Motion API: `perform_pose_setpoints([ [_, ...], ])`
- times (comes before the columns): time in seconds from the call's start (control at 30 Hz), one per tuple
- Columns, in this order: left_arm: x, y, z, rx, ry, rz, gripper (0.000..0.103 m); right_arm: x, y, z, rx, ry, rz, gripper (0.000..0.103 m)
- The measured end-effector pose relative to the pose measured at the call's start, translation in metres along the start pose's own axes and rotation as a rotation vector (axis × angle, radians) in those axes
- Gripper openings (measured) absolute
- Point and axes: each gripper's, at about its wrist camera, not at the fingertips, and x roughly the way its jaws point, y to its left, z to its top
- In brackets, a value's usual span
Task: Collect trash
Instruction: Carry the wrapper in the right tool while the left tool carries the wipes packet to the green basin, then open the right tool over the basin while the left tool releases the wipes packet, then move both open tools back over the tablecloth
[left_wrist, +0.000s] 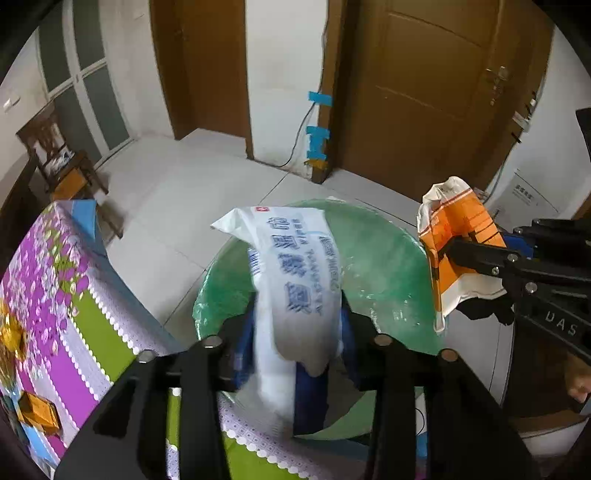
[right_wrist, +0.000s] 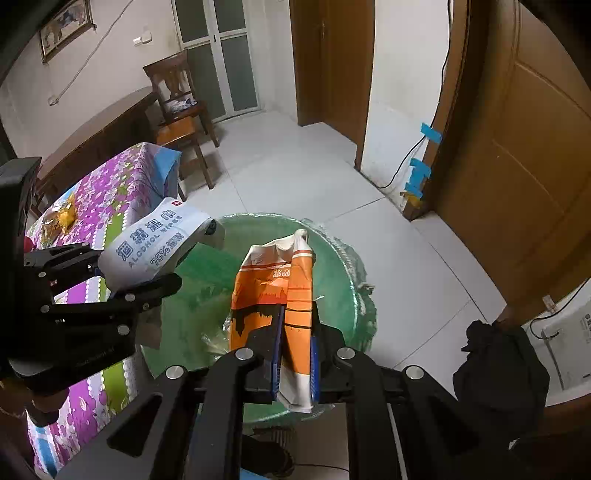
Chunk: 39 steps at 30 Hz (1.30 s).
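A round bin lined with a green bag (left_wrist: 388, 258) (right_wrist: 332, 280) stands on the floor beside the table. Over its mouth, my left gripper (left_wrist: 297, 325) (right_wrist: 136, 266) has a white alcohol wipes pack (left_wrist: 295, 266) (right_wrist: 155, 243) between its blue pads. The pack's lower end is blurred and looks loose in the gap, so the jaws stand open around it. My right gripper (right_wrist: 297, 317) (left_wrist: 476, 243) is shut on a crumpled orange and white bag (right_wrist: 273, 295) (left_wrist: 458, 236), also above the bin, to the right of the pack.
A table with a purple flowered cloth (left_wrist: 55, 277) (right_wrist: 103, 192) touches the bin's left side; a gold wrapper (right_wrist: 64, 214) and a small orange box (left_wrist: 38, 410) lie on it. A wooden chair (right_wrist: 177, 110) stands behind. A black bundle (right_wrist: 498, 369) sits at the right.
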Motion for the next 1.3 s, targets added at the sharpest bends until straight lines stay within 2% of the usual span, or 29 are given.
perform_pose_setpoints([
  [0.07,-0.003,0.004,0.001,-0.021,-0.012,0.02,0.064,0.008,0.002,0.003,0.001,0.01,0.004,0.018],
  [0.23,-0.012,0.019,-0.001,-0.063,-0.025,0.026,0.064,0.02,0.004,0.001,0.009,0.004,0.0,0.019],
  [0.67,-0.018,0.008,-0.013,-0.046,-0.052,0.111,0.064,0.017,0.011,-0.007,-0.002,-0.019,-0.04,0.019],
  [0.83,-0.036,0.007,-0.03,-0.064,-0.131,0.272,0.064,0.001,0.018,-0.019,0.0,-0.142,-0.101,0.019],
  [0.9,-0.044,0.008,-0.036,-0.08,-0.156,0.294,0.064,-0.006,0.022,-0.025,0.011,-0.194,-0.104,0.026],
  [0.93,-0.051,0.009,-0.041,-0.091,-0.178,0.325,0.064,-0.01,0.025,-0.028,0.019,-0.221,-0.106,0.033],
  [1.0,-0.059,0.012,-0.048,-0.107,-0.203,0.368,0.064,-0.016,0.031,-0.034,0.031,-0.268,-0.096,0.036],
  [1.17,-0.084,0.023,-0.068,-0.16,-0.27,0.45,0.065,-0.024,0.047,-0.044,0.021,-0.326,-0.092,0.036],
  [1.3,-0.106,0.025,-0.082,-0.16,-0.332,0.52,0.072,-0.033,0.066,-0.052,0.0,-0.364,-0.077,0.043],
])
